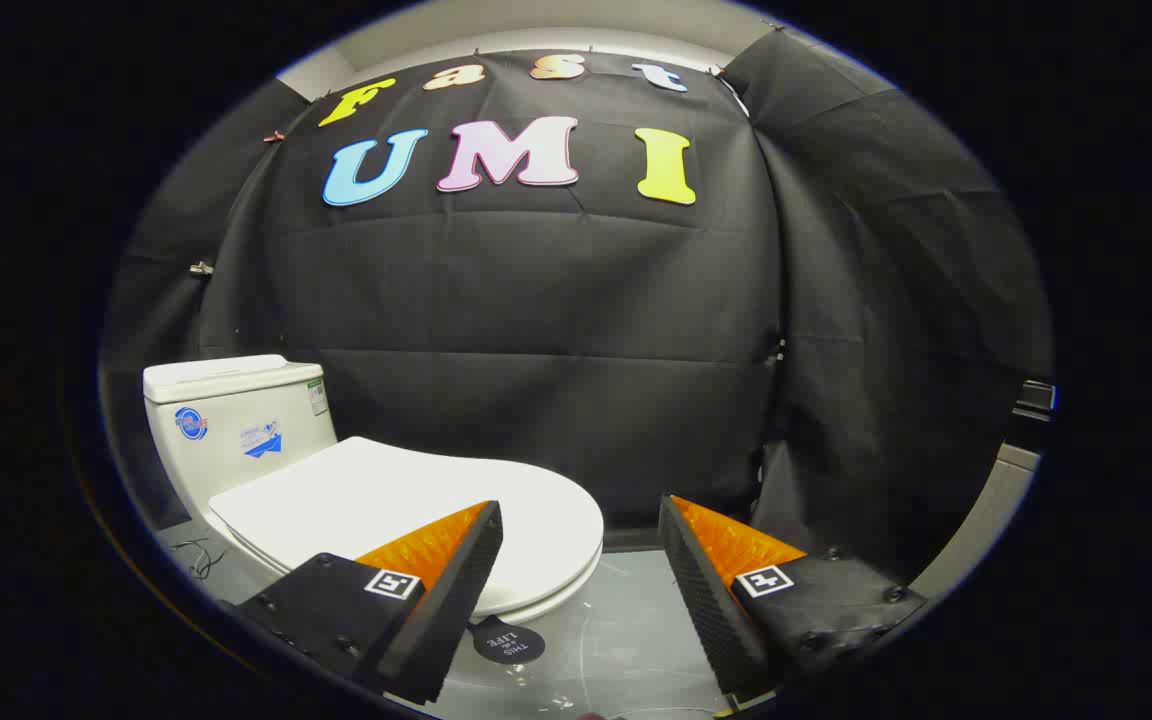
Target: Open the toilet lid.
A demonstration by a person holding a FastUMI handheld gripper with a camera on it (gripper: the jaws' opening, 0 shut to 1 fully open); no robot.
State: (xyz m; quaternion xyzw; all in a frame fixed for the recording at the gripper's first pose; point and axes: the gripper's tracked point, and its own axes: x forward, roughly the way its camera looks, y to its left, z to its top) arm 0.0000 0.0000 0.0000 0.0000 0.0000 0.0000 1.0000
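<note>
Toilet lid (406, 505): white, glossy, lying flat and closed over the seat, sitting ahead of the fingers and off to their left, its rounded front rim partly passing behind the left fingertip. Judged to be rigid moulded plastic, fairly light, hinged at the tank end, smooth and likely slippery against a pinch; the best hold is appearing to be the overhanging front rim (576, 565), where a thin seam is showing between lid and seat, with one finger slipping under the lip and lifting upward and back. Gripper (581, 560): its fingers are standing spread wide apart, holding nothing, ribbed orange-and-black pads facing inward, the gap between them looking past the lid's right edge toward the floor. Tank (236, 420): white, standing behind the lid, stickers on its front face. Floor (626, 630): grey, smooth, slightly reflecting, carrying a small dark round tag (508, 640) just below the bowl's front. Room: black cloth is hanging as wall behind and to the right; a thin cable (198, 558) is lying on the floor beside the toilet base.
</note>
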